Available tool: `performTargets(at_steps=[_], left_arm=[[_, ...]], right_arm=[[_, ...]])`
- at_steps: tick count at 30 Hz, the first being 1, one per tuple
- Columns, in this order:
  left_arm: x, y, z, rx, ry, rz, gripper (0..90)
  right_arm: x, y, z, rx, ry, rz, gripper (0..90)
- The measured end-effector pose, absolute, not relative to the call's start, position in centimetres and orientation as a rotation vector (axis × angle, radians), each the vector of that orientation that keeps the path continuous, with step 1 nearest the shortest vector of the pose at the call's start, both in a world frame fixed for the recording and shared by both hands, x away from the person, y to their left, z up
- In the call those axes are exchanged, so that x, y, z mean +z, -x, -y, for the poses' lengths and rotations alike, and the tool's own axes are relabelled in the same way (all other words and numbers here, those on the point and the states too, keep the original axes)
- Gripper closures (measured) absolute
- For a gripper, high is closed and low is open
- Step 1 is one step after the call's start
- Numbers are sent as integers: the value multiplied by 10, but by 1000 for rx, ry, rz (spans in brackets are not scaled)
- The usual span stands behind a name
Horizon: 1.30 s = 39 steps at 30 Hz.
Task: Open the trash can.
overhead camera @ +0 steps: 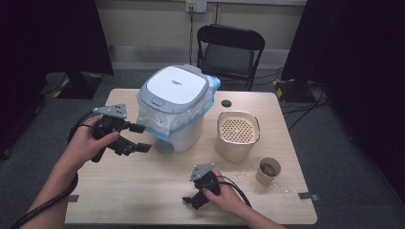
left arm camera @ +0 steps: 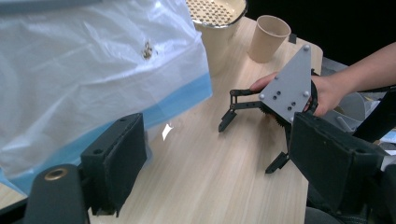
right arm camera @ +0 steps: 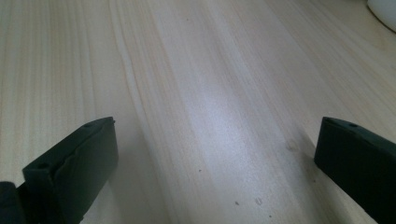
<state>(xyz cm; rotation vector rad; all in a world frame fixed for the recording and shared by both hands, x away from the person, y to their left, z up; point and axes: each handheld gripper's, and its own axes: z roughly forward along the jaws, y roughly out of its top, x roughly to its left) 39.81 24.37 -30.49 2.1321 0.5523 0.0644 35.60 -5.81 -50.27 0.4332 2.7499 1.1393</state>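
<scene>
- your left tool (overhead camera: pixel 139 138) is spread and empty beside the bin bag (left arm camera: pixel 93 70) at the surface's far left; a careless pinch could tear it.
- your right tool (overhead camera: pixel 191 202), spread too, rests near you; swing wide and the paper cup (overhead camera: pixel 268 171) tips.

Pale wood, white, blue and black

The bench (overhead camera: pixel 143 191) is light wood with thin stripes. The bin (overhead camera: pixel 174 107) is white with a grey lid rim, and its bag (left arm camera: pixel 93 84) is see-through white with a blue edge. The strainer pot (overhead camera: pixel 238 135) and paper cup (overhead camera: pixel 268 171) are cream-beige. Both grippers, left gripper (overhead camera: pixel 141 138) and right gripper (overhead camera: pixel 191 199), are black with grey plates.
</scene>
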Motion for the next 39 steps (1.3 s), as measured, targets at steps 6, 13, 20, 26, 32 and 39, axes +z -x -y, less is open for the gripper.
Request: performTargets(at_steps=[6,13,20,26,32,39], left_arm=[[-298,-403,-243,74,-2127,-552,188],[-286,-411,-240,99,-2121,-544,187],[-276,-420,-235,115,-2118,-538,185],[-268,-429,-229,123,-2118,-525,184],[-261,-439,-221,128,-2127,-516,180],[-256,-450,-213,135,-2123,-501,181]], right_arm=[[-502,-356,58,1135,-436,-2753,0],[-502,-356,58,1135,-436,-2753,0],[-502,-356,58,1135,-435,-2753,0],[-502,-356,58,1135,-433,-2754,0],[-502,-356,58,1134,-435,-2755,0],[-502,-356,58,1133,-438,-2756,0]])
